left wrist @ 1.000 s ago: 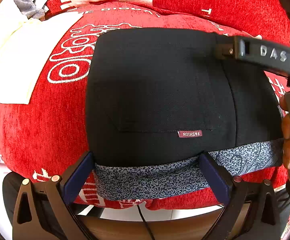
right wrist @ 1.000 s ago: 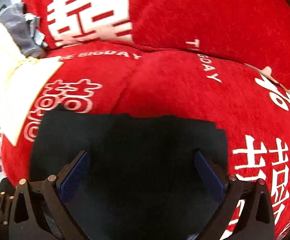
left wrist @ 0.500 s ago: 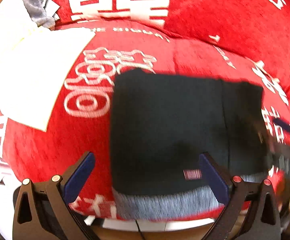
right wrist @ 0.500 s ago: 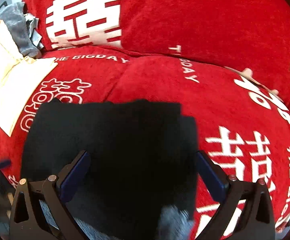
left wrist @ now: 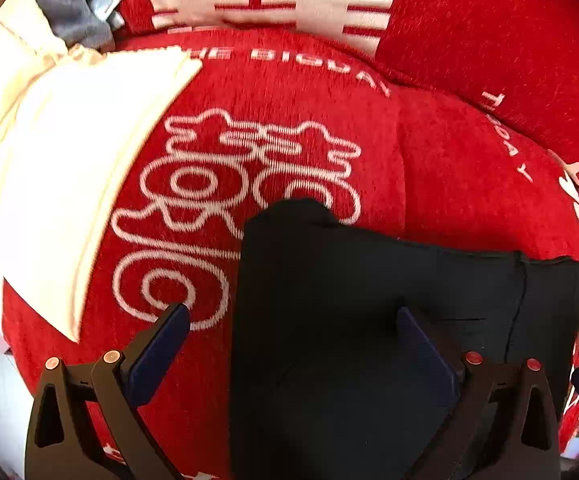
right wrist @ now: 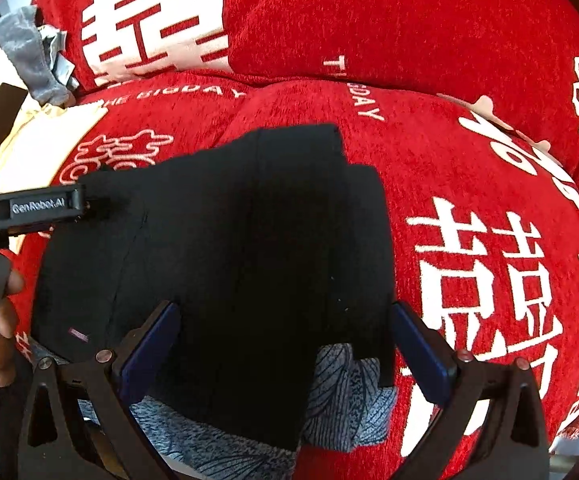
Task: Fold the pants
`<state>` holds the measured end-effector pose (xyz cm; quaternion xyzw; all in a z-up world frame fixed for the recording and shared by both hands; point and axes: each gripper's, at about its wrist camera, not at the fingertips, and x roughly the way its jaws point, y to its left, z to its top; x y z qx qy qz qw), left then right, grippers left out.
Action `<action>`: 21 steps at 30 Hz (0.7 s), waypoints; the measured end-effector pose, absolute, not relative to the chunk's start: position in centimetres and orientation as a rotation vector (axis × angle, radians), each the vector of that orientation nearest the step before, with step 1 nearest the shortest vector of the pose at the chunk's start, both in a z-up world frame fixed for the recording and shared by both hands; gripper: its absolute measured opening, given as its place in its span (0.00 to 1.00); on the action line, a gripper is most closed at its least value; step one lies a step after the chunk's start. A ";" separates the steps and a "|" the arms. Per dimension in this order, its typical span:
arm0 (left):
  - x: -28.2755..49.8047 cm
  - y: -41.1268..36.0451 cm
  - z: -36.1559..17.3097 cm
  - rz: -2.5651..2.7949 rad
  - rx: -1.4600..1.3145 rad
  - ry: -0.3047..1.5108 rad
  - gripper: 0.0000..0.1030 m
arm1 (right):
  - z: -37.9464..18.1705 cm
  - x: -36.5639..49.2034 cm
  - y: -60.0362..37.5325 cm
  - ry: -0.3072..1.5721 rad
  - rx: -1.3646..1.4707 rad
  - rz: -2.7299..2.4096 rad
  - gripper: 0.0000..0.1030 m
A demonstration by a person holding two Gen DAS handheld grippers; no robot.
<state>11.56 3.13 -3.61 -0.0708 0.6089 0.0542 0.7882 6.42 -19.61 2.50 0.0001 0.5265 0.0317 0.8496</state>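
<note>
A: Pants (right wrist: 249, 248) — one pair, black, folded into a compact block on the red sofa (right wrist: 469, 168). Change from a second ago: in the left view the block filled the centre with its maroon tag and grey patterned lining along the near edge; now it sits low and right (left wrist: 349, 300), and neither tag nor lining shows there.

B: Right view?

A: A second ago it showed only flat black cloth between the fingers. Now the lining (right wrist: 341, 400) shows at the near edge, and a small tag (right wrist: 78, 334) at the block's left.

B: Count.

A: One pair of pants. Two grippers. One cream cloth (left wrist: 69, 168) at the left of the seat, one grey cloth (left wrist: 73, 8) behind it at the backrest. Seat cushions: a seam divides two (left wrist: 403, 168).

B: Orientation?

A: Long axis runs left-right across the seat, parallel to the front edge. Lining edge faces the seat front; the far edge is stepped, two layers offset near the right end.

B: Jaws.

A: Left gripper (left wrist: 291, 344): wide apart, holding nothing; its left finger is over bare red cushion, its right over the pants. Right gripper (right wrist: 283, 340): also wide, nothing between the pads but the pants lying beneath. In the right view the left gripper's body (right wrist: 29, 210) shows at the far left, with the hand (right wrist: 3, 320) on it.
</note>
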 end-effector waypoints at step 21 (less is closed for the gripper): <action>12.3 3.5 -3.2 0.111 -0.159 1.320 1.00 | 2.1 10.8 -14.2 1.110 -0.226 0.246 1.00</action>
